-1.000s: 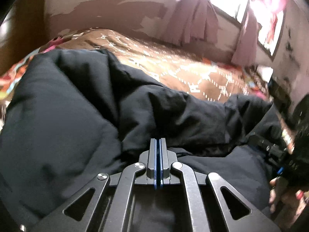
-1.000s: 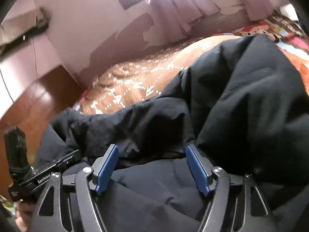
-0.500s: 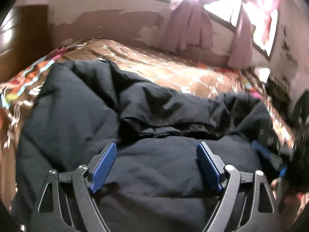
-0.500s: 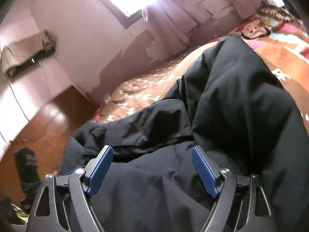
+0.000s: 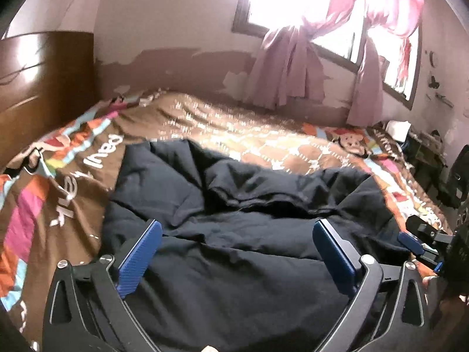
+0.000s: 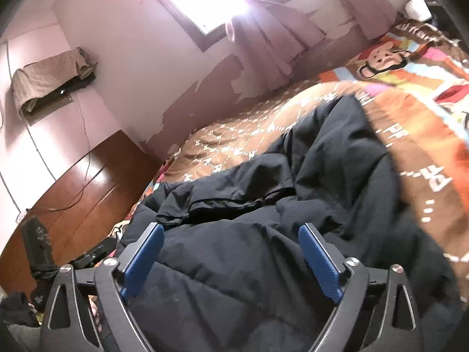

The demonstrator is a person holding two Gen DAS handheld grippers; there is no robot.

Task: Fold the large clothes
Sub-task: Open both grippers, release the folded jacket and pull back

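Black padded jacket (image 5: 234, 234) lies bunched on the near part of the bed, on top of a brown patterned bedspread (image 5: 263, 143). A folded-over layer forms a ridge running across the middle of the garment; the nearer portion lies flatter and fills the lower part of both wrist views. In the right wrist view the jacket (image 6: 322, 176) rises in a mound toward the far right, its edge resting on the colourful border of the bedspread (image 6: 410, 117).

Left gripper (image 5: 237, 252): jaws wide apart and have just been opening. Blue pads (image 5: 139, 261) stand clear on either side; the jacket shows below and beyond the gap, no fabric pinched, pads not pressing on anything.

Right gripper (image 6: 233, 259): jaws likewise wide and have just been opening further. Blue pads (image 6: 321, 264) apart, jacket visible between and beneath them, nothing gripped. The right gripper also shows at the far right edge of the left wrist view (image 5: 422, 240), just beside the jacket's right side.

Surroundings: bedspread has a cartoon monkey print (image 5: 354, 143) near the far right corner and white lettering on the left border. A dark wooden headboard (image 5: 44, 82) stands at the left of the bed. Behind the bed, a wall with peeling paint (image 5: 181, 58) and a bright window (image 5: 293, 3) with pink curtains (image 5: 287, 64) tied back. Image is slightly motion-blurred.
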